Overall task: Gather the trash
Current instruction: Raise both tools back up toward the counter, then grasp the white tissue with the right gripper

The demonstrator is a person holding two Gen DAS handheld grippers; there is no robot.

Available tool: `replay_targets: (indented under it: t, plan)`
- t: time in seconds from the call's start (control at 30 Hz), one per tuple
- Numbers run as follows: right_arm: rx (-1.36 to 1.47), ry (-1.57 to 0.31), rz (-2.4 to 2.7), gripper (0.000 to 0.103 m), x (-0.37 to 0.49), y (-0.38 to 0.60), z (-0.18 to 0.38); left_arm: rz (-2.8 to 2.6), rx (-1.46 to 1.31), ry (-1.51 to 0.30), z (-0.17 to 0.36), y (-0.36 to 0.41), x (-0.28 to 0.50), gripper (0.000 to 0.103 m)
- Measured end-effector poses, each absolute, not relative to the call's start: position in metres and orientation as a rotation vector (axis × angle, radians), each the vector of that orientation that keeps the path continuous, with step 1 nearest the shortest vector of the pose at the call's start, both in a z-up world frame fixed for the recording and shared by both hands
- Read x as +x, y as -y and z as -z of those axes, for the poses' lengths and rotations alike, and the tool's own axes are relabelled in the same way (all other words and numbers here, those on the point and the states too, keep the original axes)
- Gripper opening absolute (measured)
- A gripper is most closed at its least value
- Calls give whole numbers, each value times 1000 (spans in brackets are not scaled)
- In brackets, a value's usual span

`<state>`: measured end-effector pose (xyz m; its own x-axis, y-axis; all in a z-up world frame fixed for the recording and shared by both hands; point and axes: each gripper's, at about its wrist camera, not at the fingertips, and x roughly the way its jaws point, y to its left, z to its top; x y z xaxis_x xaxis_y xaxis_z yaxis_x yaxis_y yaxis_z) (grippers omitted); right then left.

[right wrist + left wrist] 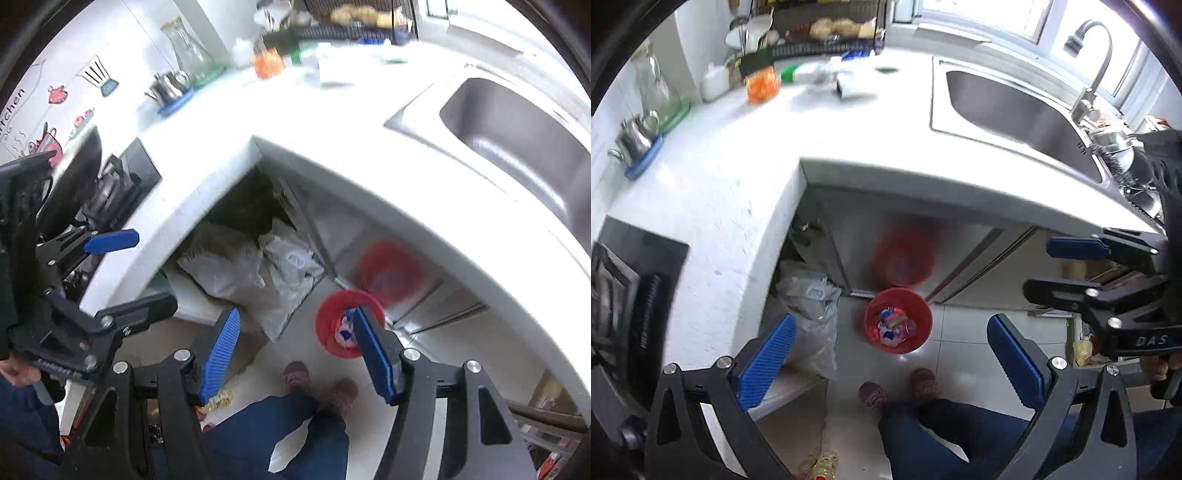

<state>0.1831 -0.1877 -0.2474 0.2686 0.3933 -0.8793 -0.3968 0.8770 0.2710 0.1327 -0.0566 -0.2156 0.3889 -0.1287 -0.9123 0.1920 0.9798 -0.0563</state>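
Note:
A red bin [875, 314] stands on the tiled floor below the counter, with colourful wrappers [892, 326] inside it. My left gripper [892, 354] hangs high above the bin, open wide, with nothing between its blue pads [768, 362]. The right wrist view shows the bin [328, 321] partly behind one finger of my right gripper [295, 343], which is open and empty too. Each gripper appears in the other's view: the right one [1039, 267] at the right edge, the left one [155, 271] at the left. On the white counter [849, 129] lie a white box [849, 86] and a green-capped bottle [798, 74].
A steel sink [1015, 110] with a tap is set into the counter on the right. An orange jar [761, 85], a glass jug and a kettle [635, 138] stand along the left wall. Plastic bags [812, 314] fill the gap under the counter. A person's slippered feet [871, 395] are near the bin.

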Motion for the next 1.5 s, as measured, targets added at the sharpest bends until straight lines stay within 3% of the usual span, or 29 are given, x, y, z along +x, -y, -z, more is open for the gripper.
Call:
replay_targets:
  t: [0.1,0.3,0.4,0.47,0.53,0.97,1.5]
  plan:
    - [-4,-1140,-539,63,183,186,224,203,111,-1107,188,69,131,103]
    - [-44,-1044,-501,75,188,196,187,185,117,-1053,158,68,140,103]
    - [-21,-1015,-492,83,197,207,171,171,103,-1024,145,64,145,103]
    - [-32,-998,-492,95,203,209,165,158,93,-1010,137,60,151,103]
    - [-61,-990,-481,98,209,208,160,158,57,-984,128,53,159,103]
    - [-46,-983,-424,102,285,189,161,122,63,-941,123,17,252,103]
    - [-59,-1170,-339,102,432,127,211,165,46,-1100,184,-58,405,103]
